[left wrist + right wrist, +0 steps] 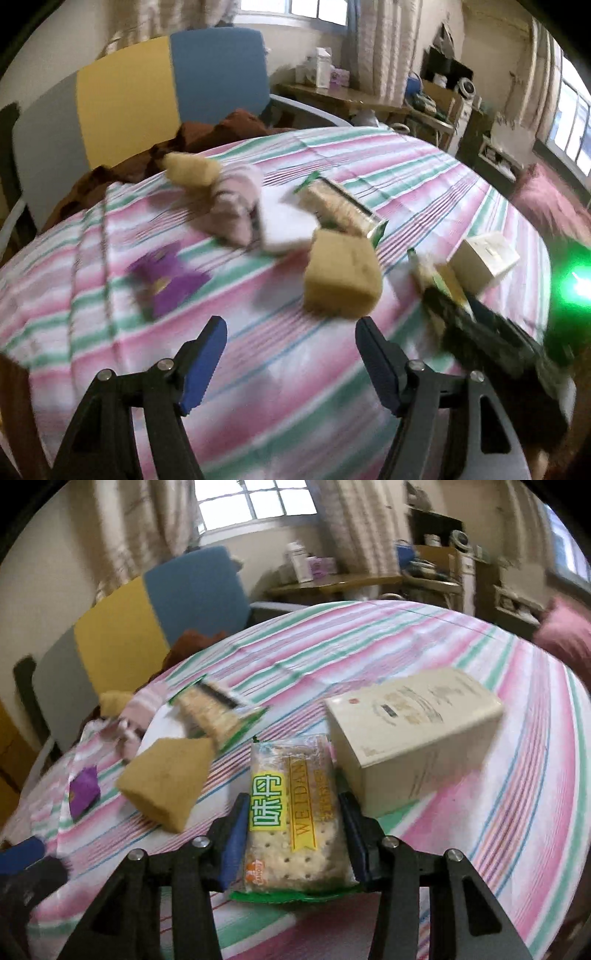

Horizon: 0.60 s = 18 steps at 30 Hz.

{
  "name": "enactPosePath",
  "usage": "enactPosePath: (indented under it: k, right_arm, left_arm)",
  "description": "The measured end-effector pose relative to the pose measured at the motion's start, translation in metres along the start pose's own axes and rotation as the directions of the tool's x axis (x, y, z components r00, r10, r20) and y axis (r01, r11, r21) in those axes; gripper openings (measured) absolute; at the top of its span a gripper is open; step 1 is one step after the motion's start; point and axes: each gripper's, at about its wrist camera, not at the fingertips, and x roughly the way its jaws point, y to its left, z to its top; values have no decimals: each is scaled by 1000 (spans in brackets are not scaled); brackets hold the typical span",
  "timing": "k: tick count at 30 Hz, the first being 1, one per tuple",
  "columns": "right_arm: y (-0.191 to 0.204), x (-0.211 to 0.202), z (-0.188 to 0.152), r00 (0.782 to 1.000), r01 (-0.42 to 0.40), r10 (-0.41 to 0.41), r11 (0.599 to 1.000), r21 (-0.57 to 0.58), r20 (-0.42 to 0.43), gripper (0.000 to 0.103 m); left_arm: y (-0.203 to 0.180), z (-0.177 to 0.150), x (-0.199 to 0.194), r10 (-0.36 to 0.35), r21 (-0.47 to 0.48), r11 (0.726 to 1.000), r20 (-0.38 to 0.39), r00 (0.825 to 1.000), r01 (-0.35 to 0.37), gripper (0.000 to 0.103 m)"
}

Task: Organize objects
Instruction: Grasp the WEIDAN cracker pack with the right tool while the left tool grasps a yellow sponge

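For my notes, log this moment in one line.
left gripper: open, empty | right gripper: shut on cracker packet | sponge: on striped cloth

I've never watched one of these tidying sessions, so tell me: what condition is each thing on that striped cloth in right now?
Right gripper: shut on the cracker packet, sealed.
Left gripper: open, empty.
Second cracker packet: lying loose.
Cream box: closed, lying flat.
Near sponge: loose, untouched.
Far sponge: against the pink cloth, crumpled.
Purple packet: lying flat.

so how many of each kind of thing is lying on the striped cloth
yellow sponges: 2
cracker packs: 2
cream box: 1
purple packet: 1
pink cloth: 1
white flat item: 1
total: 8
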Motion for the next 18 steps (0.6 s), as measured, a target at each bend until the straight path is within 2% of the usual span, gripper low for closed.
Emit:
enactPosePath:
  k: [4,6,8,12,18]
  right_arm:
    - [-1,-1,0,1000,0,0,1000,0,5,49]
    - [-1,-1,0,1000,-3,3,1000,3,7,48]
    - [-2,0,0,1000,-7,7,1000,12,9,48]
    - [-1,0,0,1000,0,0,1000,7,13,48]
    - [-4,-2,-1,1000,5,-5,1000,24,28,48]
  left_arm:
    - [-23,21,31,-11,76,997,-32,999,14,73]
    - [-22,26,40,2,74,997,-24,1000,0,74]
    - [-20,30,44,-27,61,998,-10,1000,28,74]
    - [-19,26,43,-71,93,993,19,997,69,74]
    - [-14,23,45,-93,111,990,27,995,90,74]
